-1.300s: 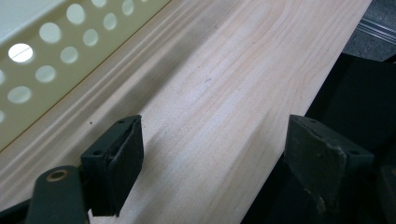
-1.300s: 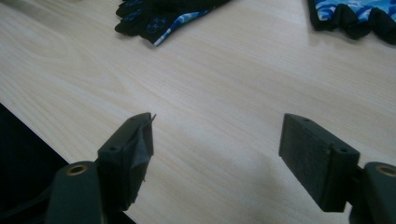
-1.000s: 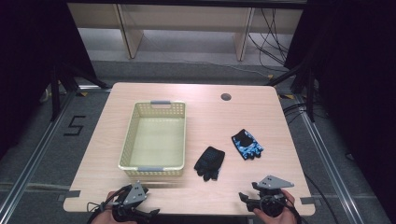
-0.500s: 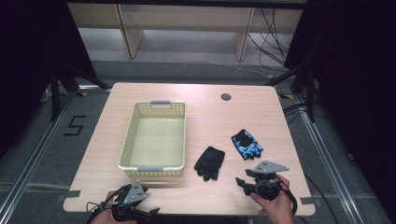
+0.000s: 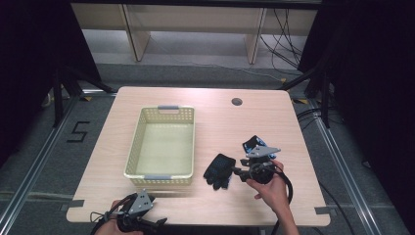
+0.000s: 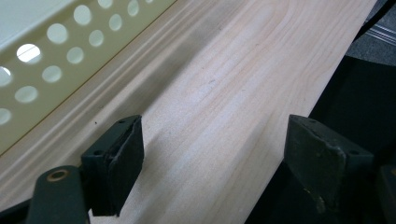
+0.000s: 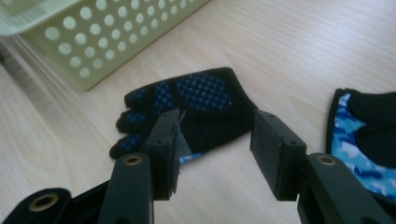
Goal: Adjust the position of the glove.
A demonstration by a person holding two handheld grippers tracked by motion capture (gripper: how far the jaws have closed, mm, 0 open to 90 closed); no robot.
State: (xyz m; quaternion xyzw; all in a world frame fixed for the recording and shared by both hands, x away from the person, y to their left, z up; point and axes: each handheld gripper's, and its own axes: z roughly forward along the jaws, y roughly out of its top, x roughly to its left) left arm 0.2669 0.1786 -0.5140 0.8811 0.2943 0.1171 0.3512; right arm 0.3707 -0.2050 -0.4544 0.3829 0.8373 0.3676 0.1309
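High view: a pale wood-grain tabletop (image 5: 147, 205) with rounded corners carries a cream plastic basket (image 5: 134, 155), rectangular, its walls punched with round holes. Right of it lies a black glove (image 5: 219, 169) with blue grip dots; a second glove (image 5: 252, 143) in blue camouflage lies just beyond, partly behind the right gripper (image 5: 237, 172). That gripper hovers just right of the black glove, pointing at it. The left gripper (image 5: 155, 223) sits at the near edge, below the basket. Bare wood lies open beyond the gloves.

Left gripper view: the left gripper (image 6: 212, 163) is spread wide with nothing between; the basket (image 6: 42, 60) wall runs alongside, and the tabletop edge drops off at right.

Right gripper view: the right gripper (image 7: 219, 140) has just been closing, yet stands half spread, its pads not pressing the soft black glove (image 7: 187, 105) past them. The camouflage glove (image 7: 364, 140) lies apart, at right.
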